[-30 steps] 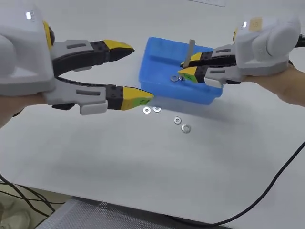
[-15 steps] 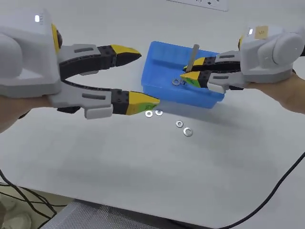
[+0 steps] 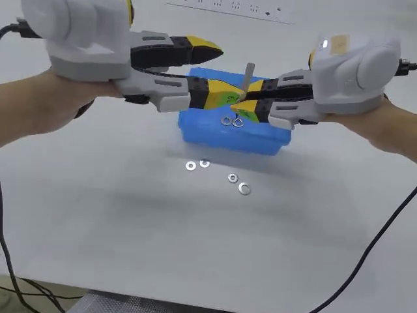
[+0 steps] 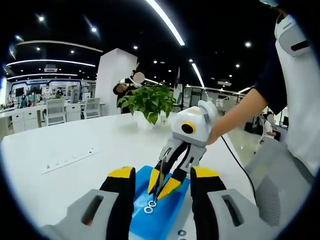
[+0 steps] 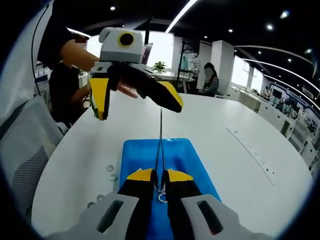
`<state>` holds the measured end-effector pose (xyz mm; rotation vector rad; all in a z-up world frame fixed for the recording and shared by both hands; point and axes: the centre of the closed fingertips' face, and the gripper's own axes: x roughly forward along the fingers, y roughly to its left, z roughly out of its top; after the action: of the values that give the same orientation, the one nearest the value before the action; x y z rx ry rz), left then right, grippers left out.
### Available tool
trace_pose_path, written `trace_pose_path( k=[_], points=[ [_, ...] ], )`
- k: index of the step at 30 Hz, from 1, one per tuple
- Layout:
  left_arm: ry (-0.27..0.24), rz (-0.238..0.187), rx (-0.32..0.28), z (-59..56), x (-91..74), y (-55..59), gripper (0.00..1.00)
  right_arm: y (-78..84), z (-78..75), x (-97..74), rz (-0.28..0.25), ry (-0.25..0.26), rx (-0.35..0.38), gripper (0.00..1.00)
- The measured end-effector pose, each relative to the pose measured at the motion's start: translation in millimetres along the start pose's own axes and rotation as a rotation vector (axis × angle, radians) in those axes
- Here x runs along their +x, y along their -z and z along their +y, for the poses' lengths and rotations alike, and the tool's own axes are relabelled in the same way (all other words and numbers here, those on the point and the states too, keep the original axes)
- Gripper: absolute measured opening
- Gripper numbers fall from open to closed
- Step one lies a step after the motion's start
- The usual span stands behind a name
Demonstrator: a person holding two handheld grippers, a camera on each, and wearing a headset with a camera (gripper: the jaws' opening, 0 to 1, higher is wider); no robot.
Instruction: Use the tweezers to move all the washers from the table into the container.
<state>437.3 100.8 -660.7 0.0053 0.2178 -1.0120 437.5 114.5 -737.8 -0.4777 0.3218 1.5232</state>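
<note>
Washers (image 3: 190, 166), small flat silver metal rings, lie in two places; four rest in a loose row on the white table (image 3: 130, 222) just in front of the blue rectangular plastic container (image 3: 215, 134), apart from its front wall, and two more lie side by side on the container's floor. The right gripper (image 3: 244, 107) reaches in from the right over the container; its yellow-tipped jaws are pressed narrowly together on the slim grey metal tweezers (image 3: 248, 75), which stand nearly upright with the upper end rising above the jaws. The lower end of the tweezers comes down close to the two washers in the container; whether it touches or pinches one I cannot tell. In the right gripper view one washer shows on the blue floor right at the tweezers' lower end. The left gripper (image 3: 218, 72) hovers above the container's left and rear part; its jaws are spread wide and hold nothing; the lower jaw ends just beside the right gripper's tips. Each gripper is held in a person's hand.
</note>
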Motion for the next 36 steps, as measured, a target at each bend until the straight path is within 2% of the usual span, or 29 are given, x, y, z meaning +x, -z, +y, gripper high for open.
trace_pose_path(
  k=[3, 7, 9, 11, 14, 17, 21, 23, 28, 30, 36],
  points=[
    [0.025, 0.015, -0.003, -1.0, 7.0, 0.9, 0.48, 0.0, -0.6, -0.5, 0.002, -0.001, -0.004, 0.10],
    [0.080, 0.047, 0.011, -5.9, 11.6, 4.6, 0.36, -0.2, -1.1, -1.2, -0.001, -0.002, -0.004, 0.10],
    [0.102, 0.055, 0.014, -7.9, 11.9, 4.6, 0.36, 0.0, -0.3, -1.5, 0.000, -0.006, -0.003, 0.10],
    [0.124, 0.058, 0.015, -10.3, 11.8, 2.9, 0.32, -0.3, 1.4, -1.5, -0.002, -0.015, -0.004, 0.10],
    [0.167, 0.055, -0.004, -15.7, 12.2, -0.3, 0.21, -0.9, 4.1, -0.7, -0.005, -0.027, -0.005, 0.10],
    [0.186, 0.049, -0.023, -17.7, 13.0, -2.8, 0.19, -1.1, 6.8, 0.4, -0.003, -0.037, -0.008, 0.10],
    [0.208, 0.049, -0.012, -20.5, 13.8, -5.1, 0.09, -2.9, 10.0, 0.6, -0.007, -0.049, -0.013, 0.10],
    [0.221, 0.049, -0.004, -22.1, 13.8, -5.8, 0.08, -3.8, 10.6, 0.3, -0.011, -0.053, -0.011, 0.10],
    [0.241, 0.050, 0.053, -22.1, 12.5, -5.0, 0.07, -3.9, 10.7, -0.1, -0.011, -0.056, -0.016, 0.10],
    [0.227, 0.052, 0.103, -19.4, 12.9, -4.3, 0.05, -3.4, 11.6, 0.4, -0.007, -0.058, -0.022, 0.10],
    [0.221, 0.052, 0.163, -17.8, 13.3, -5.7, 0.04, -3.8, 9.5, 0.3, -0.006, -0.046, -0.029, 0.11]
  ],
)
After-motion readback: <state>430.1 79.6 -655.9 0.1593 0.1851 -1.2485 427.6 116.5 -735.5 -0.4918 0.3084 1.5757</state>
